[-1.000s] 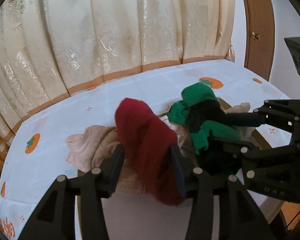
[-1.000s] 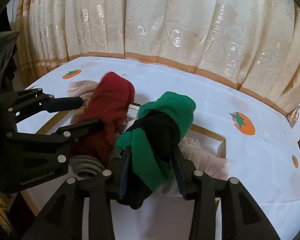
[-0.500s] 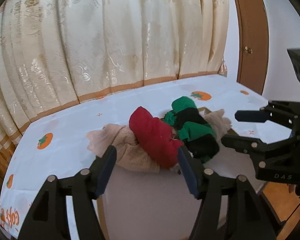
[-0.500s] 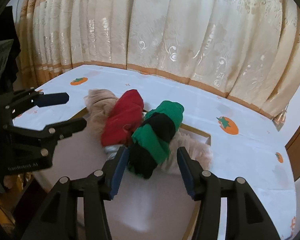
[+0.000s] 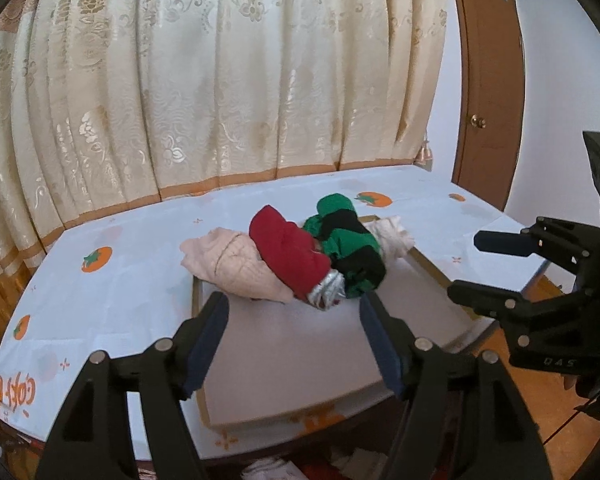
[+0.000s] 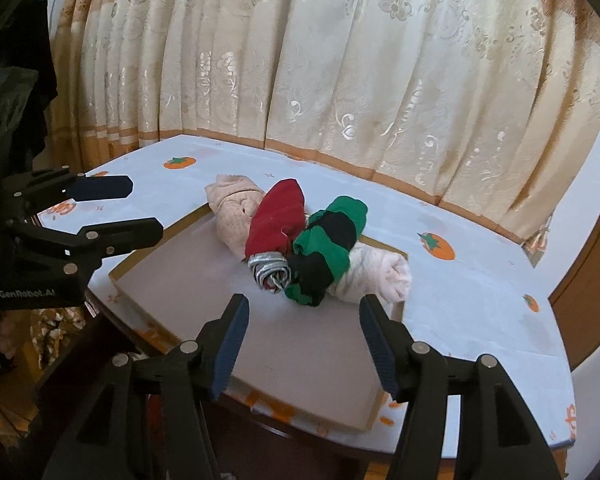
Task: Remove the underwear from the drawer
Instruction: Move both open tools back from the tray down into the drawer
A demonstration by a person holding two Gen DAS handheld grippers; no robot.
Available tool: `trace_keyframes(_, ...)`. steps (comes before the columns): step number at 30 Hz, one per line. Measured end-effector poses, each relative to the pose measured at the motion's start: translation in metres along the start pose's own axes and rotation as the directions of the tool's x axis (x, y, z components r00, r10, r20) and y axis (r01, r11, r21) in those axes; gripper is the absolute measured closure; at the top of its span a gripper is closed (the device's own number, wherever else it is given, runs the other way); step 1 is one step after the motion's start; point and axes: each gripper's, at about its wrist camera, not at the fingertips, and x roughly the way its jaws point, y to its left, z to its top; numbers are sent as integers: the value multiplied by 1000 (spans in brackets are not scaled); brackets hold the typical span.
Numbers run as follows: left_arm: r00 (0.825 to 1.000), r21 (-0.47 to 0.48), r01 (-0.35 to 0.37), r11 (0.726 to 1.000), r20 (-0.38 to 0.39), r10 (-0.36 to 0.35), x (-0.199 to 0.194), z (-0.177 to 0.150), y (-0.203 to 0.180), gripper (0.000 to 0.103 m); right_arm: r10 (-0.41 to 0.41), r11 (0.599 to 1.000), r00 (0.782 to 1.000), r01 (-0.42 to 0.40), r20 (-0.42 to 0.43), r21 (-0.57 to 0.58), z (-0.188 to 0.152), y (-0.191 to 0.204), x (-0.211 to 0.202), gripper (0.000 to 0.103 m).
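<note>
The underwear (image 5: 288,254) lies rolled in a pile on the tray (image 5: 284,356) on the surface (image 5: 112,280). The left gripper (image 5: 294,344) is wide and empty; the right gripper (image 6: 302,340) is opening, empty too. Lift both away gently so nothing rolls.

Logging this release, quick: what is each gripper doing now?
Left gripper: open, holding nothing.
Right gripper: jaws opening, nothing between them.
</note>
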Motion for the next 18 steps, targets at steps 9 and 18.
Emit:
trace_keyframes(9,1000,22,-16,1000,25,16,-35,-11,-12,27,-22,999,1000,22,-9,-32,-11,19,-29,42)
trace_keyframes(18,998,32,-23,999,52,21,-66,-26,-19,20,-4,998,1000,4,10,-61,-25,39,-53,41)
